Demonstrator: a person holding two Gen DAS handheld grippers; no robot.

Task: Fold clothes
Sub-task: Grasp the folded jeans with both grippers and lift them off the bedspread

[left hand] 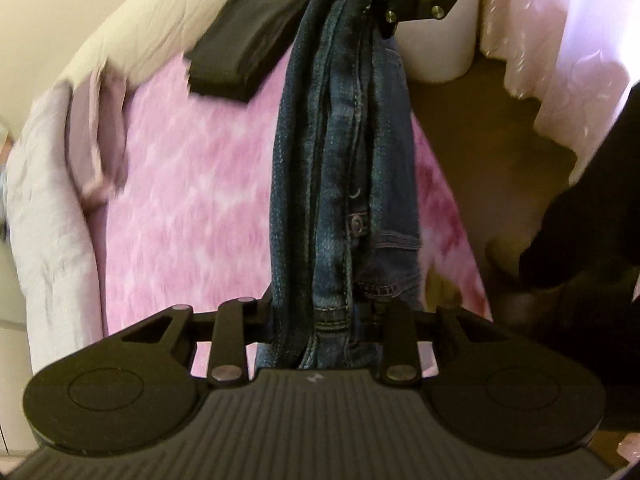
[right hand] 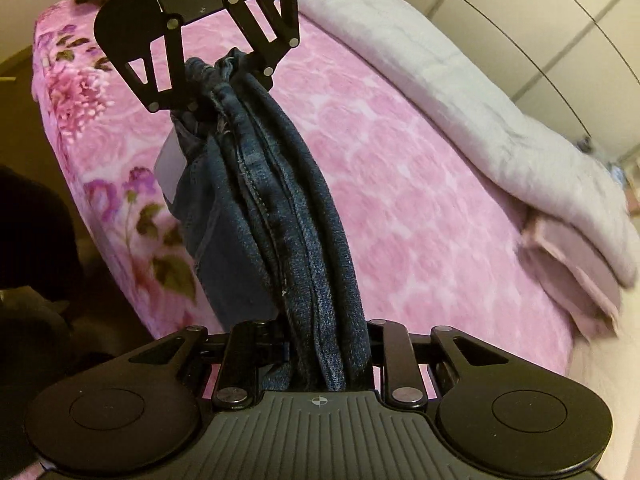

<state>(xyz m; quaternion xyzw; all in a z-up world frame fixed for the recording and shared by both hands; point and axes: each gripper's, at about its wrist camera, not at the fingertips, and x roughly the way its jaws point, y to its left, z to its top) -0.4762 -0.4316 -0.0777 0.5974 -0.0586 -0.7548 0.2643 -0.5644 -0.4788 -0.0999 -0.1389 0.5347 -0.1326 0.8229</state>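
Pink floral blanket (right hand: 400,184) spread across a bed. Pale grey quilt (right hand: 460,92) bunched along the far edge, a mauve cloth (right hand: 568,272) tucked under one end. Brown floor (left hand: 496,128) beside the bed. White cylindrical bin (left hand: 440,28), possibly, standing there. Cream wardrobe doors (right hand: 560,20) behind.
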